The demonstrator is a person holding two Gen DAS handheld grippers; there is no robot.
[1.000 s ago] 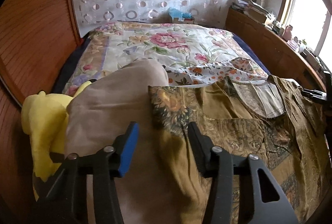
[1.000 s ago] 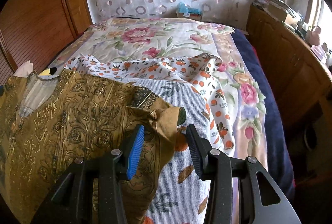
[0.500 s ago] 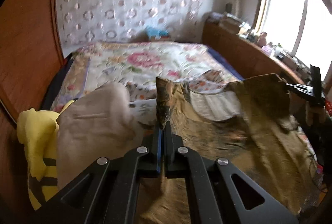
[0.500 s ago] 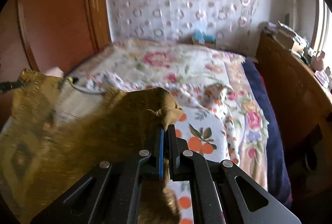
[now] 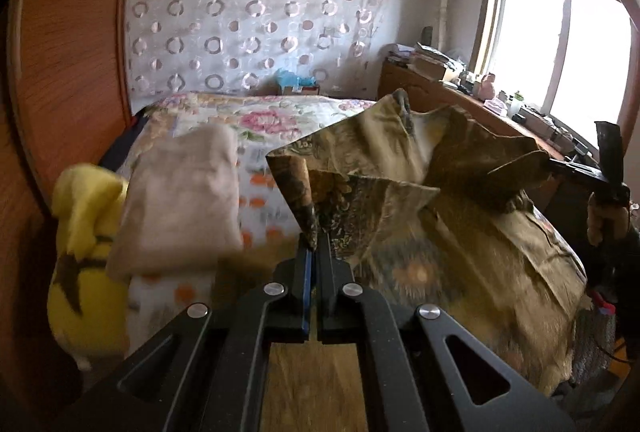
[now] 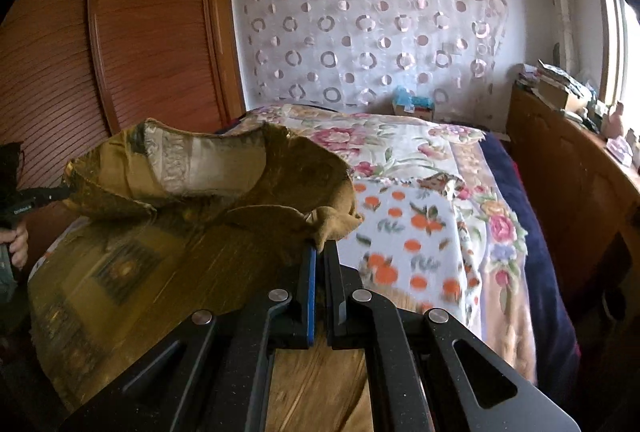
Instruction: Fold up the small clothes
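While the olive-brown patterned garment (image 5: 400,232) hangs stretched between them above the bed (image 6: 400,144), the left hand-held gripper (image 5: 314,252) is clamped tight on one upper corner of it and the right hand-held gripper (image 6: 320,252) is clamped on the opposite corner – both pairs of jaws closed on cloth, with folds bunching just past the tips; the garment's neckline sags open between the two grips, its pale lining showing, and its lower part trails down out of view under the cameras; on the flowered bedspread (image 6: 500,232) beneath lies a white cloth printed with oranges (image 6: 420,232); to the left in the left wrist view sit a beige folded piece (image 5: 180,200) and, beside it, a yellow plush toy (image 5: 84,272) – both blurred; a person's hand (image 5: 604,224) grips the right handle.
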